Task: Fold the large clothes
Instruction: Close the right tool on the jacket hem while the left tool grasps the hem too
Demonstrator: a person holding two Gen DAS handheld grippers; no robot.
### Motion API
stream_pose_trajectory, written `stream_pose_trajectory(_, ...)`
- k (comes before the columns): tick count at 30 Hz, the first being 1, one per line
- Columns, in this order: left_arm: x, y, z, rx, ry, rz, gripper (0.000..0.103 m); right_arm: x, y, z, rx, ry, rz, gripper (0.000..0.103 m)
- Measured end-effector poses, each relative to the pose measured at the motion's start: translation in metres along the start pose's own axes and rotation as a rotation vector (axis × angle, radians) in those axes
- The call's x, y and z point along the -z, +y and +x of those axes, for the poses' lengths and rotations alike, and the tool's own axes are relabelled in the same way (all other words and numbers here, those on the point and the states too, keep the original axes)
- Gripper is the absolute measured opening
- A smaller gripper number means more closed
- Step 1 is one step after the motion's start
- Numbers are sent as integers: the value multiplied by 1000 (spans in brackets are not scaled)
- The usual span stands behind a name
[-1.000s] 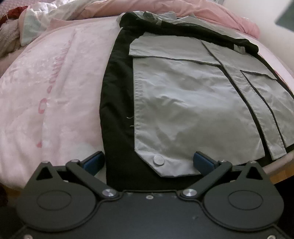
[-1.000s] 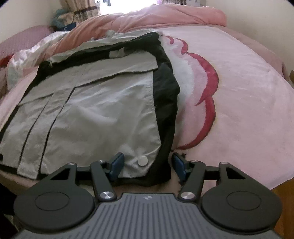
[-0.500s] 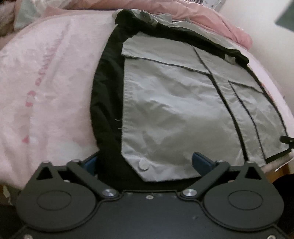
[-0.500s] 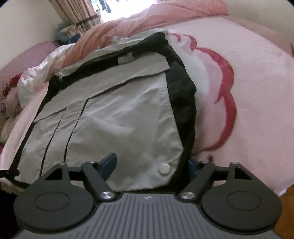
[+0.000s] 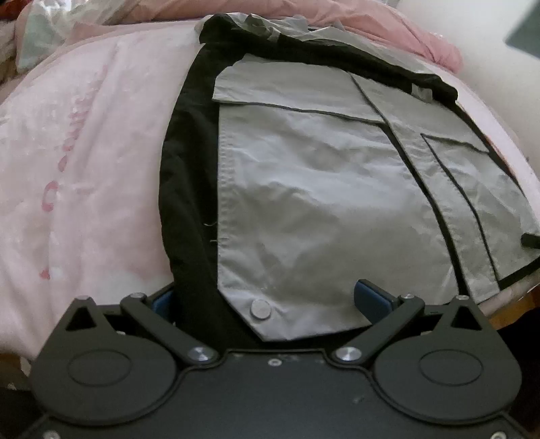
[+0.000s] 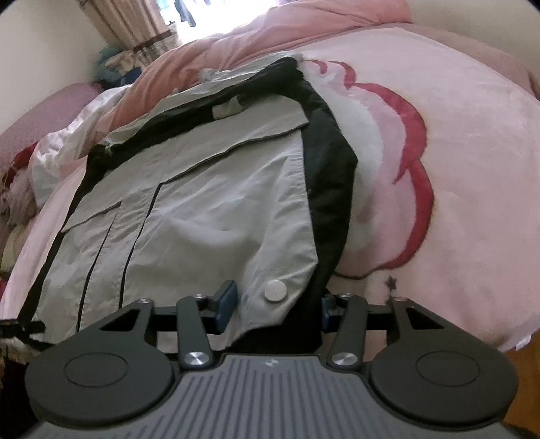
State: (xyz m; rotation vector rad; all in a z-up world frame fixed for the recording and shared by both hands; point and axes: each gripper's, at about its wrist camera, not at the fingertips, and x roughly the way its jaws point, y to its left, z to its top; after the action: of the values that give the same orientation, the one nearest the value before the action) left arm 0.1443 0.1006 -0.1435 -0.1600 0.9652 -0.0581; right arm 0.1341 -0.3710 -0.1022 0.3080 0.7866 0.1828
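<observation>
lying flat on the bed (image 5: 84,175), the grey and black jacket (image 5: 314,202) has its hem at the bed's near edge and its collar end toward the heaped pink bedding (image 5: 371,30) at the far side. the left gripper (image 5: 270,300) sits at the jacket's near left corner with its jaws spread wide. one blue pad (image 5: 371,297) rests over the grey panel and the other pad (image 5: 162,300) is partly hidden just past the black side strip. the cloth between them is not pinched. a round snap button (image 5: 260,309) shows on the pointed grey tab between the pads.

in the right wrist view the jacket (image 6: 219,202) fills the left and middle, with the pink blanket (image 6: 455,152) and its red printed outline (image 6: 418,162) to the right. the right gripper (image 6: 275,305) is at the jacket's near right corner, jaws also apart but narrower than the left pair. its left pad (image 6: 227,300) stands on the grey cloth, and its right pad (image 6: 326,309) is just beside the black edge. the corner lies between them with a second snap button (image 6: 275,290). whether the pads press the cloth i cannot tell. curtains (image 6: 141,30) and a bright window (image 6: 219,13) lie beyond the bed, and loose clothes (image 6: 20,189) are piled at the far left.
</observation>
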Motion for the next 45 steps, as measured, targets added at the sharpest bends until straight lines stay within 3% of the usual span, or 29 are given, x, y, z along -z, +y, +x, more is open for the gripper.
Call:
stream_pose_trajectory(3, 0, -3, -3, -34, -20, 15, 87, 1, -2, -4, -23, -14, 12, 26)
stream_pose_trajectory(4, 0, -1, -5, -39, -31, 0, 71, 2, 2, -7, -22, -31, -21, 22)
stream_pose_trajectory(5, -2, 3, -9, -42, -38, -21, 44, 3, 8, -9, 1, -43, -58, 20)
stream_pose_trajectory(7, -6, 10, -19, -99, -53, -28, 8, 5, 26, -15, 58, -88, -150, 18)
stream_pose_trajectory(10, -12, 21, -38, -27, -110, -99, 7, 1, 41, -27, 95, -130, -204, 18)
stream_pose_trajectory(13, -15, 14, -53, -43, -150, -61, 7, -8, 32, -33, 68, -100, -155, 19)
stream_pose_trajectory(20, -8, 15, -40, -78, -126, -95, 7, -2, 37, -34, 153, -148, -189, 14)
stream_pose_trajectory(23, -8, 29, -25, -31, -106, -163, 7, 5, 41, -21, 192, -142, -203, 14)
stream_pose_trajectory(26, -3, 36, -15, -37, -89, -201, 8, 9, 27, -16, 162, -138, -105, 14)
stream_pose_trajectory(31, -16, 27, -31, -35, -122, -187, 7, -2, 25, -46, 70, -263, -46, 14)
stream_pose_trajectory(38, -87, 11, -58, -44, -319, -137, 7, -73, 62, -50, 10, -469, -79, 14)
stream_pose_trajectory(43, -173, 17, -45, -44, -393, -162, 6, -159, 86, -13, 15, -535, -111, 14)
stream_pose_trajectory(45, -213, 25, -36, -54, -462, -160, 7, -198, 92, 8, 38, -544, -79, 14)
